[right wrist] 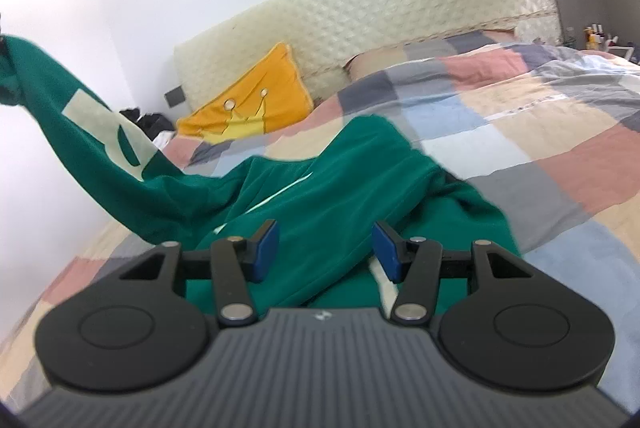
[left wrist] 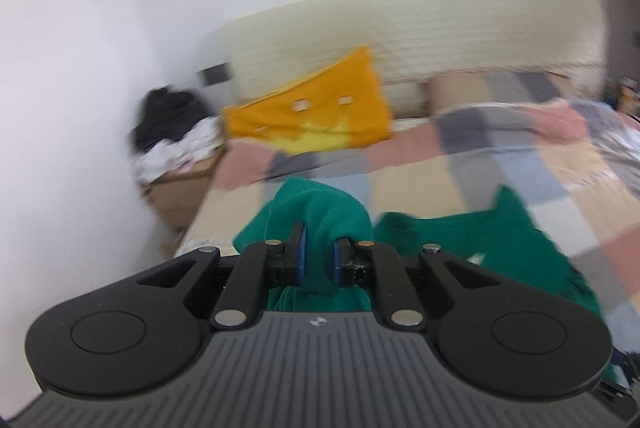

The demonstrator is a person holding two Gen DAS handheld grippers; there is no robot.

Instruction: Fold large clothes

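Observation:
A large green garment (right wrist: 320, 188) with a pale printed patch (right wrist: 108, 132) lies crumpled on the checked bedspread (right wrist: 520, 132). My left gripper (left wrist: 320, 252) is shut on a bunched fold of the green garment (left wrist: 320, 212) and holds it lifted above the bed. In the right wrist view that lifted part stretches up to the far left edge. My right gripper (right wrist: 325, 252) is open, its blue pads (right wrist: 268, 248) just above the garment's near folds, holding nothing.
An orange cushion (right wrist: 256, 108) with a crown leans on the cream padded headboard (right wrist: 360, 24). A bedside table (left wrist: 180, 184) piled with dark and white clothes stands by the left wall. Small bottles (right wrist: 596, 36) stand at the far right.

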